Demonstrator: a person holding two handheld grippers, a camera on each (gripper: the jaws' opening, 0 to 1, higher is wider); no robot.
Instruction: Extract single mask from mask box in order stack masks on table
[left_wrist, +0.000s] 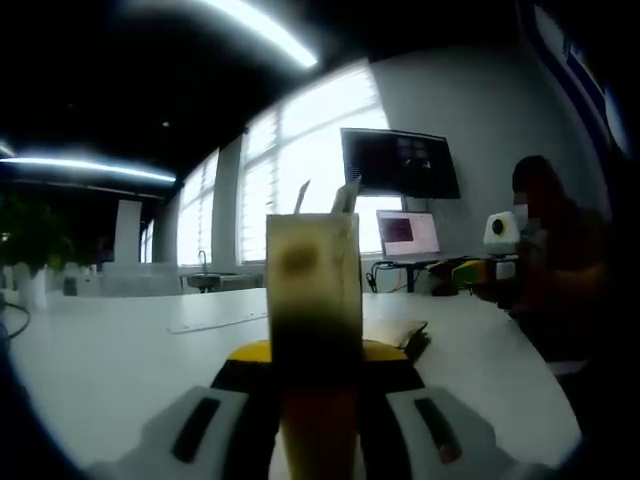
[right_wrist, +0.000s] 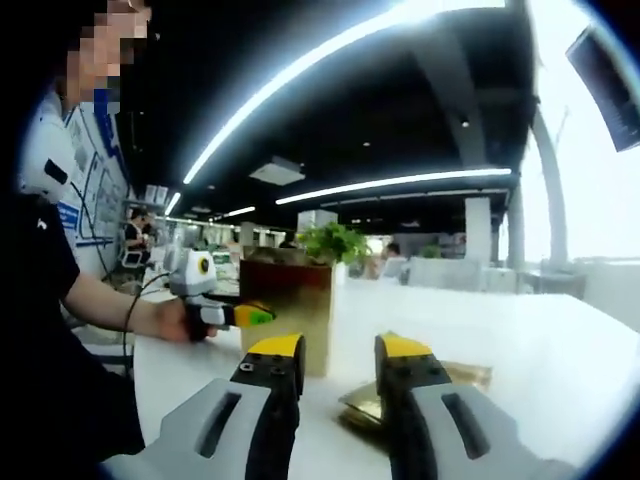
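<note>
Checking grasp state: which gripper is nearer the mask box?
Left. The left gripper is shut on the mask box; the right gripper sits open beside it, over stacked masks.

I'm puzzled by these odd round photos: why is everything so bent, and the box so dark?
Left gripper view: bright windows backlight the mask box, blurred because close. Right gripper view: fisheye curves the ceiling lights; the box looks sharper, window glare at right.

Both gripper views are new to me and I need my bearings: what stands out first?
In the left gripper view, the left gripper holds an upright mask box over the white table. In the right gripper view, the open right gripper hovers above flat masks beside that box.
</note>
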